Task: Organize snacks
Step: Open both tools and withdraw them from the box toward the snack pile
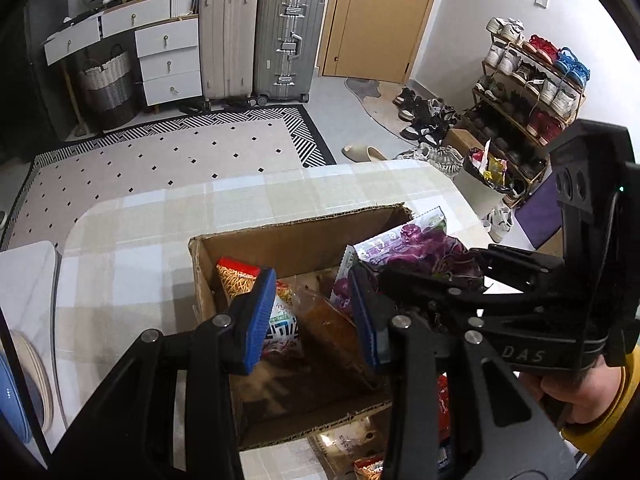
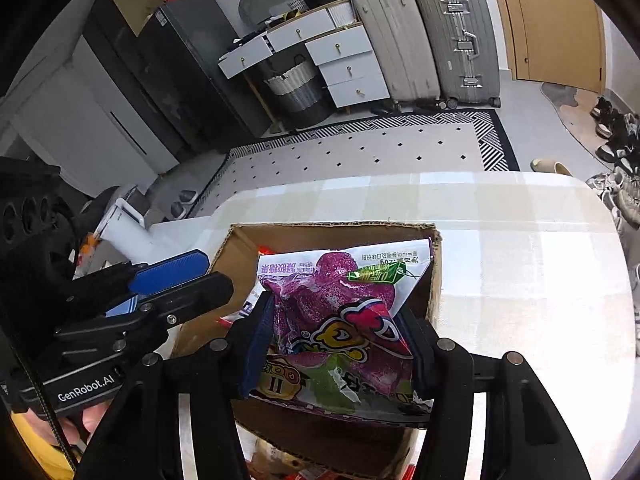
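Centrally, the right gripper (image 2: 336,344) clamps a crinkled glossy purple snack bag (image 2: 340,304) above the corrugated cardboard box (image 2: 236,248); beside it, the left gripper (image 1: 316,316) hangs apart over the box's packets.

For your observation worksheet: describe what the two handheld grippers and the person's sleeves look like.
Both the left gripper and right gripper are black linkage frames with silver rivets and ribbed blue pads. One body reads "GenRobot.AI", with a black cable beside it. The sleeves are yellow.

box (image 2: 434,264) floor hidden, near packets (image 1: 360,452) cropped
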The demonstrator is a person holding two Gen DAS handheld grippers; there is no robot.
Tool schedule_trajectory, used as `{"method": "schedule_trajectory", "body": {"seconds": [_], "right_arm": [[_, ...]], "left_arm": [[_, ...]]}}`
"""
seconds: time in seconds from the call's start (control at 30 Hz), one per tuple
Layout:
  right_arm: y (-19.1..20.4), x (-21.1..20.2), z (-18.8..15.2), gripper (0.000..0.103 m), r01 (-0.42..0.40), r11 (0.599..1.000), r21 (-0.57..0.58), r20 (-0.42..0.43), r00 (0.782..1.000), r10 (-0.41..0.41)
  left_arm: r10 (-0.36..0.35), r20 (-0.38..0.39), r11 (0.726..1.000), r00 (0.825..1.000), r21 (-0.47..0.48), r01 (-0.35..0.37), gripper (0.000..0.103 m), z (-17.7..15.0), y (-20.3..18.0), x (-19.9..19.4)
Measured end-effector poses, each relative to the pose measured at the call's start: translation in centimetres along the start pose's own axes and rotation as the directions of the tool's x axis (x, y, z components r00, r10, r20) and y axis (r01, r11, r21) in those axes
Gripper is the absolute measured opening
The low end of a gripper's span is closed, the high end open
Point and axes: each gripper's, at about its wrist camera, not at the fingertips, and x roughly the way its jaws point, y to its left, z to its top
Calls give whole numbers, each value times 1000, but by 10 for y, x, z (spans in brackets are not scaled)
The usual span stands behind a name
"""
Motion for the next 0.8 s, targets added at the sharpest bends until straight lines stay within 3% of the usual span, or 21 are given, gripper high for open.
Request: {"method": "schedule_trajectory", "body": {"seconds": [0.33, 0.43, 0.67, 0.8], "right_arm": [[16, -13, 3, 66, 72, 996, -60, 25, 997, -71], [23, -25, 1, 66, 62, 995, -72, 44, 997, -59], [34, -67, -8, 66, 45, 997, -56, 115, 993, -38], [49, -104, -24, 66, 44, 995, -94, 168, 985, -28]], "left_arm": [[-2, 0, 1000, 1000, -25, 2, 34, -12, 3, -35], [-7, 7, 999, 1000, -42, 7, 35, -16, 5, -50], [13, 52, 999, 999, -31, -12, 38, -29, -2, -99], [25, 99, 1000, 995, -9, -24, 46, -40, -15, -135]]}}
